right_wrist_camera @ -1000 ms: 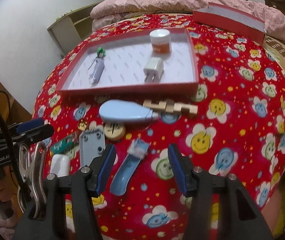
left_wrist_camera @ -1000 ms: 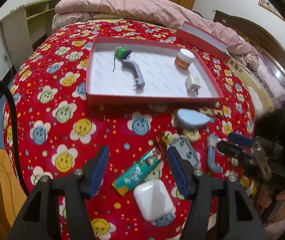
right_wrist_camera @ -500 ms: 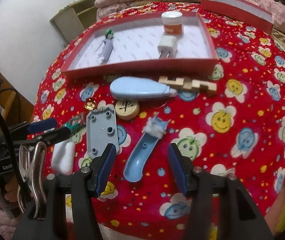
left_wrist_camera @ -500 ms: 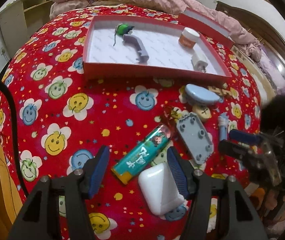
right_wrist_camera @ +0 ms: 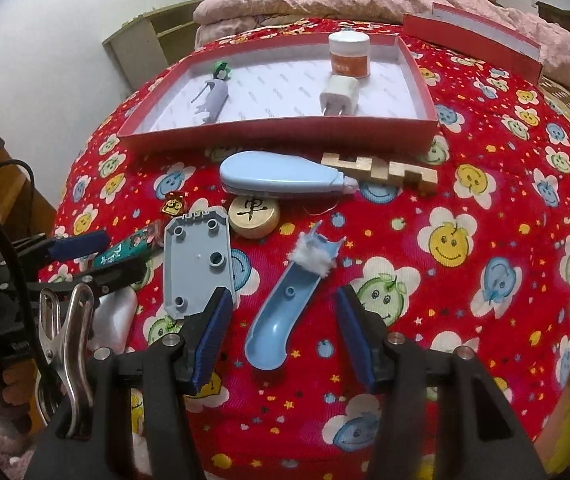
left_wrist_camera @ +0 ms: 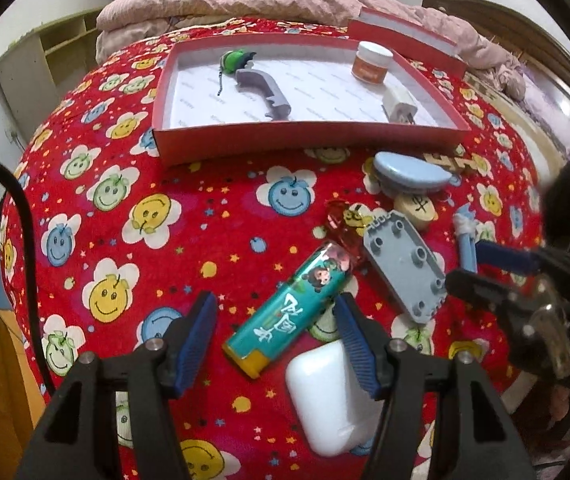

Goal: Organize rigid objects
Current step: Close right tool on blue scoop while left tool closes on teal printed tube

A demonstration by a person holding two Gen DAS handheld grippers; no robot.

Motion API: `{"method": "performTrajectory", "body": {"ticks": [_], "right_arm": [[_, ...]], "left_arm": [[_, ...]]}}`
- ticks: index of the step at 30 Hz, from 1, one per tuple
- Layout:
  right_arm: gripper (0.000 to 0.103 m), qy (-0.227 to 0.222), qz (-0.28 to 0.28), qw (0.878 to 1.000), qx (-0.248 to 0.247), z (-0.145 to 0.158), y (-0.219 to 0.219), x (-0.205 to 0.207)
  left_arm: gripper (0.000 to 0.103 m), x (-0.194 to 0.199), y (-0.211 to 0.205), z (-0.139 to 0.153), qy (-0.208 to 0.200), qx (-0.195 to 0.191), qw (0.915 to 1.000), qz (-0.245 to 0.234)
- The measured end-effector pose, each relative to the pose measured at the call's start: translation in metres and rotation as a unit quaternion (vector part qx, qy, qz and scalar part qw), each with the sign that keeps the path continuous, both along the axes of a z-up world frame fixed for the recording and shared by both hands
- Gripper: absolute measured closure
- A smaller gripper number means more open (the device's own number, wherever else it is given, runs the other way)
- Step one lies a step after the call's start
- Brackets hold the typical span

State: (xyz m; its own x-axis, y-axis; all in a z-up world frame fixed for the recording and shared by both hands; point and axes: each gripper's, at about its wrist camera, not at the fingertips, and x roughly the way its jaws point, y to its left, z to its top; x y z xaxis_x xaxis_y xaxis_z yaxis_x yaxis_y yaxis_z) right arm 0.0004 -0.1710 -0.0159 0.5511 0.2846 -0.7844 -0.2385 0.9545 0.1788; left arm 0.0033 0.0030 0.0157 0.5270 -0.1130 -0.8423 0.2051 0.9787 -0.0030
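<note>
My left gripper [left_wrist_camera: 277, 334] is open and low over the bedspread, with a teal lighter [left_wrist_camera: 289, 312] lying between its fingers untouched. A white case [left_wrist_camera: 329, 396] sits by its right finger. My right gripper [right_wrist_camera: 283, 328] is also open, straddling a curved blue plastic piece [right_wrist_camera: 281, 312] with white fluff at its far end. A grey studded plate [right_wrist_camera: 201, 264] lies between the two grippers. Beyond it stands the red tray [right_wrist_camera: 277, 136], holding an orange jar [right_wrist_camera: 349, 56], a white charger [right_wrist_camera: 341, 96] and a grey handle [right_wrist_camera: 215, 100].
A blue oval dispenser [right_wrist_camera: 281, 176], a round wooden chess piece [right_wrist_camera: 255, 216] and a wooden puzzle block [right_wrist_camera: 381, 168] lie in front of the tray. The tray's red lid [right_wrist_camera: 473, 36] rests at the back right against a pink quilt. A shelf stands far left.
Both grippers have sunk closer to the bedspread. The lighter now lies between the left fingers and the blue piece between the right ones. Nothing was taken hold of.
</note>
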Motion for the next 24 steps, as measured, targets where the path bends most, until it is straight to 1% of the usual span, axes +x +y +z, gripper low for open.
{"method": "performTrajectory", "body": {"ticks": [2, 4, 7, 11, 13, 14, 15, 16, 18, 20, 24], "right_arm": [[0.048, -0.001, -0.001, 1.000, -0.002, 0.000, 0.001, 0.000], [0.048, -0.005, -0.002, 1.000, -0.006, -0.001, 0.003, 0.000], [0.048, -0.016, -0.003, 1.000, -0.020, -0.002, 0.007, -0.003], [0.049, -0.028, 0.006, 0.998, -0.049, -0.002, 0.013, -0.005], [0.056, -0.028, 0.010, 0.998, -0.053, -0.002, 0.011, -0.003], [0.065, -0.029, 0.010, 0.998, -0.063, -0.002, 0.010, -0.002], [0.071, -0.031, 0.009, 0.997, -0.073, -0.002, 0.009, -0.002], [0.074, -0.032, 0.010, 0.997, -0.076, -0.002, 0.008, -0.002], [0.078, -0.033, 0.008, 0.997, -0.076, -0.002, 0.005, -0.001], [0.080, -0.034, 0.007, 0.996, -0.077, -0.002, 0.004, -0.001], [0.085, -0.038, 0.005, 0.996, -0.080, -0.002, 0.003, -0.001]], "left_arm": [[0.038, -0.002, -0.005, -0.002, -0.010, 0.017, 0.9998, -0.004], [0.038, -0.005, -0.008, -0.004, -0.019, 0.025, 0.9995, -0.006], [0.038, -0.006, -0.008, -0.004, -0.023, 0.022, 0.9995, -0.006], [0.044, -0.007, -0.007, -0.003, -0.023, 0.013, 0.9996, -0.006], [0.049, -0.006, -0.008, -0.003, -0.024, 0.014, 0.9996, -0.008], [0.052, -0.006, -0.009, -0.002, -0.025, 0.014, 0.9996, -0.010], [0.053, -0.007, -0.009, -0.002, -0.025, 0.015, 0.9995, -0.012], [0.056, -0.007, -0.010, -0.002, -0.026, 0.016, 0.9994, -0.014], [0.060, -0.008, -0.013, -0.002, -0.029, 0.020, 0.9992, -0.020], [0.066, -0.009, -0.015, -0.002, -0.032, 0.021, 0.9989, -0.026], [0.074, -0.007, -0.014, -0.001, -0.029, 0.004, 0.9992, -0.028]]}}
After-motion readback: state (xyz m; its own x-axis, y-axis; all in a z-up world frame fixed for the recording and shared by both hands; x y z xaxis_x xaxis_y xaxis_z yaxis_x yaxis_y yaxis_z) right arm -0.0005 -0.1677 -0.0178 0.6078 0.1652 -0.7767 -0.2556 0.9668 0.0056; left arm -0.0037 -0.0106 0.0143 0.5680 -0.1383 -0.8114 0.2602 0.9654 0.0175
